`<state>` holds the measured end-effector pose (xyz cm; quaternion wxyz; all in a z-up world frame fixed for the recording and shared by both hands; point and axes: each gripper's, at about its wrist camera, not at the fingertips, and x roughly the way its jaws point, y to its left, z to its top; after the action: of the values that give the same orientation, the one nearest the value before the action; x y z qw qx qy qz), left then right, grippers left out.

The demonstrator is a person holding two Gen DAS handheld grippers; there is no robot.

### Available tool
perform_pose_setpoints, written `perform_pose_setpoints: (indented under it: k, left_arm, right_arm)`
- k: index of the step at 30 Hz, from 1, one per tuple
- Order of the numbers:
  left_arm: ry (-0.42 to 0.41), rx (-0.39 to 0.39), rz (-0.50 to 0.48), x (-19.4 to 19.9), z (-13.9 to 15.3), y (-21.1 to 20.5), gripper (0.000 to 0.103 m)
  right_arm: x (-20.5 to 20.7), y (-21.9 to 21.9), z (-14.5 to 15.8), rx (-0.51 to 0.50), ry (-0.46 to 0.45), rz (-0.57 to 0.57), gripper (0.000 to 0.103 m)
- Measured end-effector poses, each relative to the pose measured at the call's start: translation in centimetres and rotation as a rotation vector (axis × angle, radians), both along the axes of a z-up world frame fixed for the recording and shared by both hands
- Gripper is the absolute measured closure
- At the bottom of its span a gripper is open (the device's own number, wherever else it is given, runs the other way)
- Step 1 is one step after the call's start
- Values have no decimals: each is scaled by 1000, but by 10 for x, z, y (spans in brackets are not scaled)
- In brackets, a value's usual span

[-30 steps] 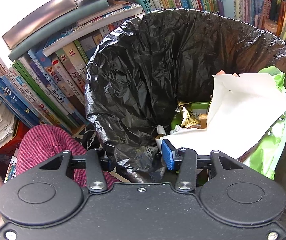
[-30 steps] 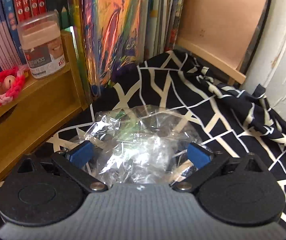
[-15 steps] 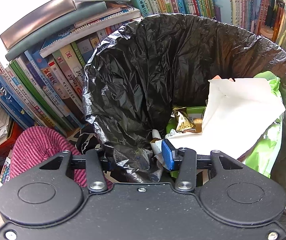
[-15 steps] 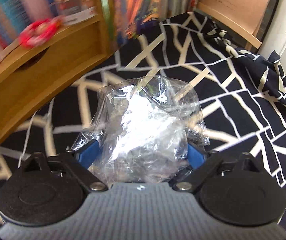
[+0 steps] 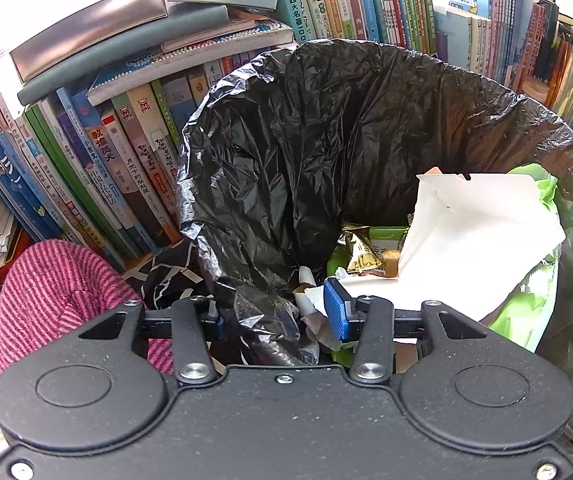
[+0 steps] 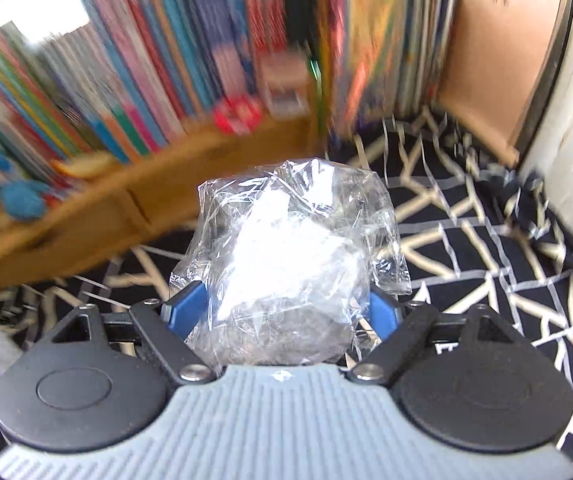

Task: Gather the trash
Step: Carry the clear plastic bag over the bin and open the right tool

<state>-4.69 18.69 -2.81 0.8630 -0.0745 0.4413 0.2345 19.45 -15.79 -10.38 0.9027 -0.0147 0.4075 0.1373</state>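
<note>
Over the near rim of the black bin bag point(image 5: 326, 132), in the left wrist view, the left gripper point(image 5: 274, 316) is narrowed onto a bunched fold of the liner, apparently to hold the mouth open and steady for what comes next. Its blue pad point(image 5: 336, 312) on the inner side stands out clearly; the other pad is mostly hidden behind the plastic, so how firm the pinch is I can only guess. Inside the bag lie a white folded carton point(image 5: 482, 236), a gold wrapper point(image 5: 360, 254) and green plastic point(image 5: 526, 300) against the far right wall. Rows of books point(image 5: 118, 160) stand behind the bag. From the right wrist view, the right gripper point(image 6: 282, 312) carries a crumpled clear plastic wrap point(image 6: 290, 256) between its jaws, which are closing on the soft bundle; it is lifted clear of the black patterned cloth point(image 6: 486, 264), with a wooden shelf point(image 6: 126, 216) blurred behind.
</note>
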Motion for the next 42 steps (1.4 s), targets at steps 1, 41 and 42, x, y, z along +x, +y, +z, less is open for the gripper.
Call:
perform_pose_setpoints:
  k: [1,41,42]
  left_arm:
    - [-1,-5,0,0,0,0,60]
    - [-17,-20,-4,-1,-1,1,59]
    - [-16,-20,-4,-2,-1,1,59]
  right_arm:
    - [-7,-1,12,13,-31,14,18]
    - [-163,75,102,340,-328,543,0]
    - [-162,75,101,342,-325,540,0]
